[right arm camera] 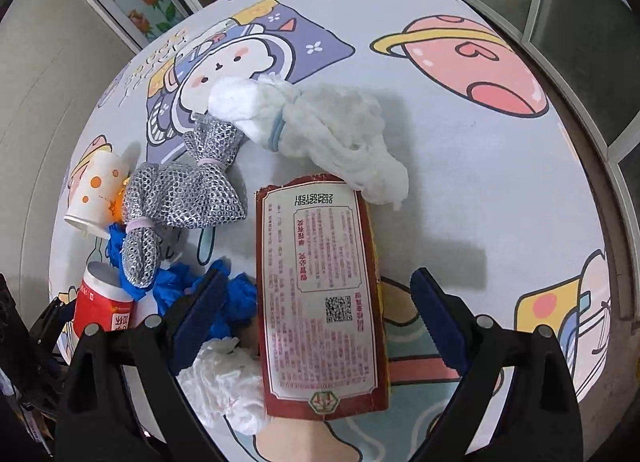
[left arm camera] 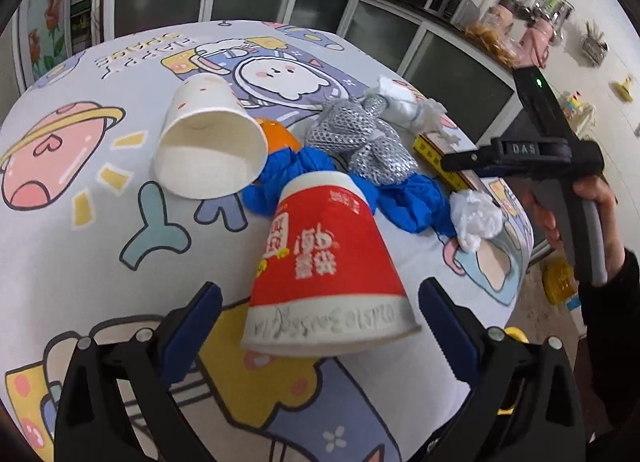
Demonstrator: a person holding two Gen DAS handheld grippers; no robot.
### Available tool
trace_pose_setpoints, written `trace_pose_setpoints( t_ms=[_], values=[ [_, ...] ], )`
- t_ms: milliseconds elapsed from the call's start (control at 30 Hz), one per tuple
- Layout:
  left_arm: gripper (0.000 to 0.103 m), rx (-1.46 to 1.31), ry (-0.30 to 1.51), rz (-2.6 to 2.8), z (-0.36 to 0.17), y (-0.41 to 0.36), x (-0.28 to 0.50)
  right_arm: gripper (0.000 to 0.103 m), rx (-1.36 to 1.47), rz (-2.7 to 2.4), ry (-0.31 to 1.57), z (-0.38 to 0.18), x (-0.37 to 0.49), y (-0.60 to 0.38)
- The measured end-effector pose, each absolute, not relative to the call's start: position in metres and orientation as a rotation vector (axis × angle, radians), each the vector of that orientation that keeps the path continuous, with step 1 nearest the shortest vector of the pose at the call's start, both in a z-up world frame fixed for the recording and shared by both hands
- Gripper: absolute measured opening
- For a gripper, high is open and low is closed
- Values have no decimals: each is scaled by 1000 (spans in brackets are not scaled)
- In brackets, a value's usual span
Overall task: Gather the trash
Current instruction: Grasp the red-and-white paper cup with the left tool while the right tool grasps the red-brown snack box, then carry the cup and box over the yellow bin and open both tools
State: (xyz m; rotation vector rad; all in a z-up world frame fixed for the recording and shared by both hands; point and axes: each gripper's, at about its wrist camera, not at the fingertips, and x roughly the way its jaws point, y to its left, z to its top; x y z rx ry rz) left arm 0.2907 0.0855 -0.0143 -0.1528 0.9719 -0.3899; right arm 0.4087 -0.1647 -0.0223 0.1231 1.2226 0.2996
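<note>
A red paper cup [left arm camera: 326,262] lies tipped between the left gripper's [left arm camera: 320,326] spread jaws, while the right gripper [right arm camera: 320,318], jaws spread, straddles a flat red box [right arm camera: 320,294].

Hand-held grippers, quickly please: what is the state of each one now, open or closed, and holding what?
Left hand-held gripper: open, its fingers either side of the red paper cup, holding nothing.
Right hand-held gripper: open, astride the red carton, holding nothing.
</note>
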Motion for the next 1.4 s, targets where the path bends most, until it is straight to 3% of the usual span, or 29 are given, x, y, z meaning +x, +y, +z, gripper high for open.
trace_pose_setpoints(
  t_ms=[67, 133, 267, 300, 433, 1033, 1400],
  values=[
    [90, -186, 974, -399, -17, 87, 295, 84, 111, 303, 1230, -24, 410, -162],
    [73, -180, 985, -414, -19, 83, 298, 75, 96, 318, 1250, -27, 411, -158],
    [65, -137, 997, -432, -24, 71, 300, 62, 73, 298, 1260, -31, 412, -156],
    [62, -132, 992, -432, -23, 68, 300, 53, 65, 285, 1256, -31, 412, -157],
    [46, -144, 962, -437, -18, 69, 300, 49, 72, 285, 1241, -28, 410, -159],
    [44, -206, 821, -462, 29, 98, 234, 49, 184, 323, 1042, 32, 347, -207],
    [45, -117, 806, -702, 38, -13, 204, 50, 337, 216, 916, 49, 223, -318]
  ],
)
